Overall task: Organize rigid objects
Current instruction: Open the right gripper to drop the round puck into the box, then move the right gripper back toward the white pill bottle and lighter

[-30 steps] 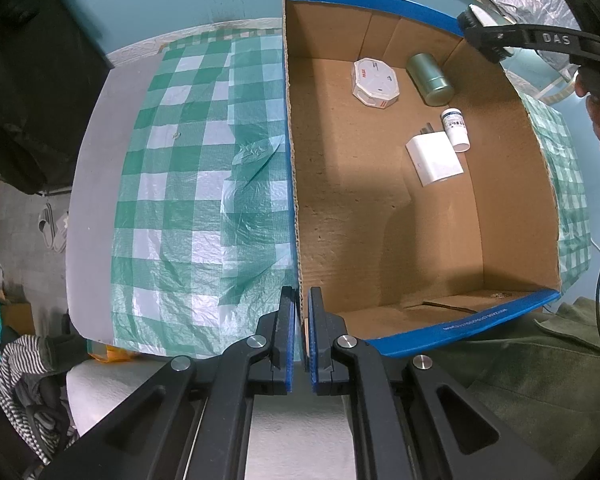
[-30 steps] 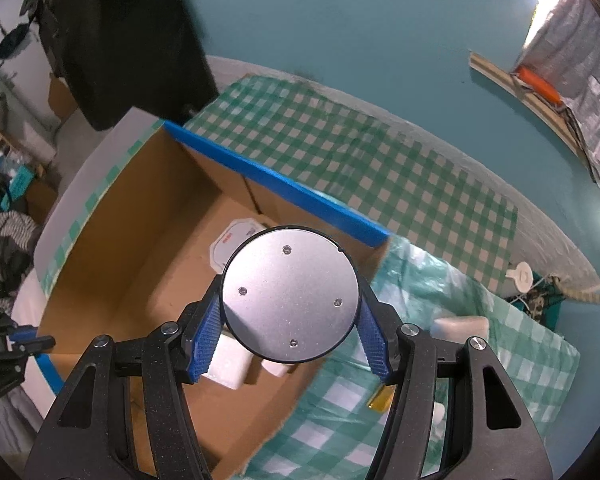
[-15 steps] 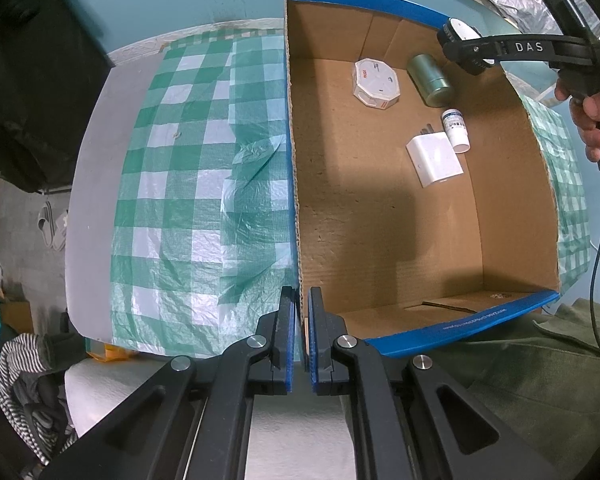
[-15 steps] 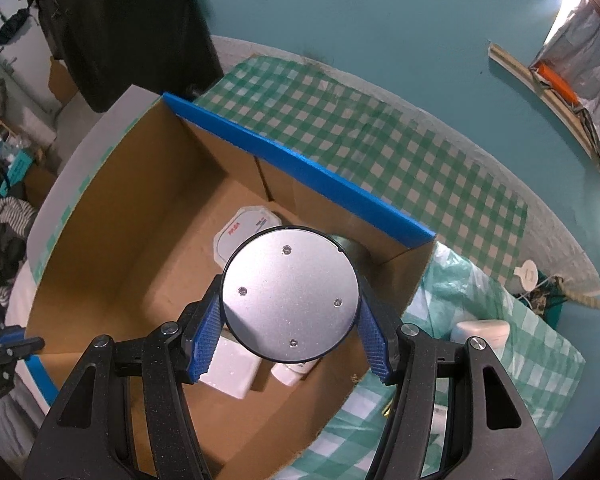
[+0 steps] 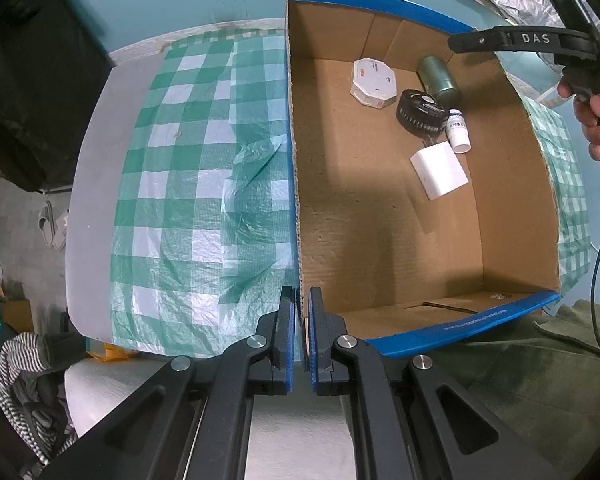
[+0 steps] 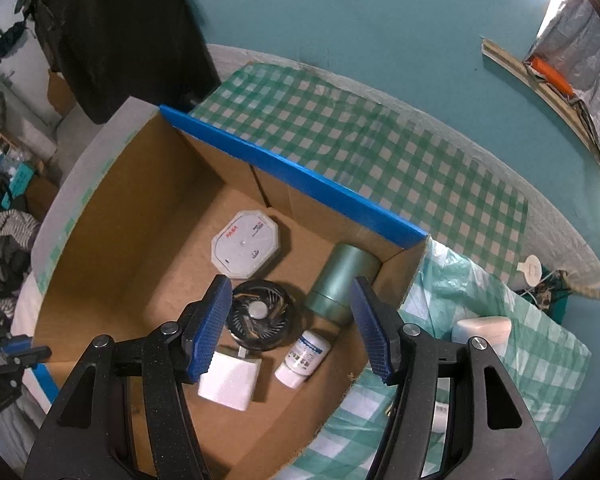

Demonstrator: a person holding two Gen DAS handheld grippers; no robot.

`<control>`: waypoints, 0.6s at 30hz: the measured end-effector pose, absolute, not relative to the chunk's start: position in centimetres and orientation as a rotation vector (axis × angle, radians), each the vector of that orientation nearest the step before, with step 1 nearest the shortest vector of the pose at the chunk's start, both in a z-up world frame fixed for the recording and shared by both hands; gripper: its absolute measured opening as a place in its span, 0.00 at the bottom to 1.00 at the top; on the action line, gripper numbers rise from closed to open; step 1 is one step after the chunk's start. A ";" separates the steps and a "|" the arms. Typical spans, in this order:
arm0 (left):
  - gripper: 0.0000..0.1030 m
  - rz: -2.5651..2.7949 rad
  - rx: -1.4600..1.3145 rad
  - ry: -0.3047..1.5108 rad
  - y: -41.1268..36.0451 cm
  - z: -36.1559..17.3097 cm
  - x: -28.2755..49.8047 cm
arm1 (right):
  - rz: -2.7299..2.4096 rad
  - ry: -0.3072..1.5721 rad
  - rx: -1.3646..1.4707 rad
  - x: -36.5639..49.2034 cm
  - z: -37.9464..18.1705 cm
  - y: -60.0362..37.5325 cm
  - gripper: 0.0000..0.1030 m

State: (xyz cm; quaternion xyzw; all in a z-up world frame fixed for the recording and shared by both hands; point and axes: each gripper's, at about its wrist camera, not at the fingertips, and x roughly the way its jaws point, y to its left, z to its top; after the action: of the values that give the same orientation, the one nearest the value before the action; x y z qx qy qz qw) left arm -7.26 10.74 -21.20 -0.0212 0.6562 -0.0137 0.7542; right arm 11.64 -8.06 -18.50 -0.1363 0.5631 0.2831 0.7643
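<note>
white block [image 6: 230,380] partly behind right claw [image 6: 292,322], left claw [image 5: 299,312] pinching box wall [image 5: 296,216]

Both wrist views look down — share box [image 5: 380,240] interior.

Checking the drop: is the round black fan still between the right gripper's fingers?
No. The fan lies on the box floor, below the empty right gripper.

- Green-and-white checked tablecloth [image 5: 188,184] spread over grey table [image 5: 96,152], creased in places.
- Dark garment [image 6: 112,32] hanging beyond the far corner of the tablecloth.
- Striped fabric [image 5: 14,364] heaped below the tablecloth's near edge.
- Silver foil sheet [image 6: 580,52] against the teal wall, well apart from the tablecloth.
- Orange item [image 6: 550,72] at the foil's lower edge; identity unclear.
</note>
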 end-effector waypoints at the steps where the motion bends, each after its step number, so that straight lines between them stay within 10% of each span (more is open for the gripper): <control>1: 0.05 -0.030 -0.046 1.432 10.7 -21.2 -7.3 | 0.614 1.219 -0.298 11.6 -18.3 -8.1 0.61; 18: 0.05 -0.028 -0.047 1.432 10.7 -21.2 -7.3 | 0.578 1.183 -0.221 11.2 -15.4 -12.0 0.67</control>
State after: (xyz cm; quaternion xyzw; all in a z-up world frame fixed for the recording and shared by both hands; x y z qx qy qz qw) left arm -7.31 10.70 -21.23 -0.0216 0.6564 -0.0126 0.7540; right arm 11.23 -12.01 -15.39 -0.1027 0.5484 0.2679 0.7855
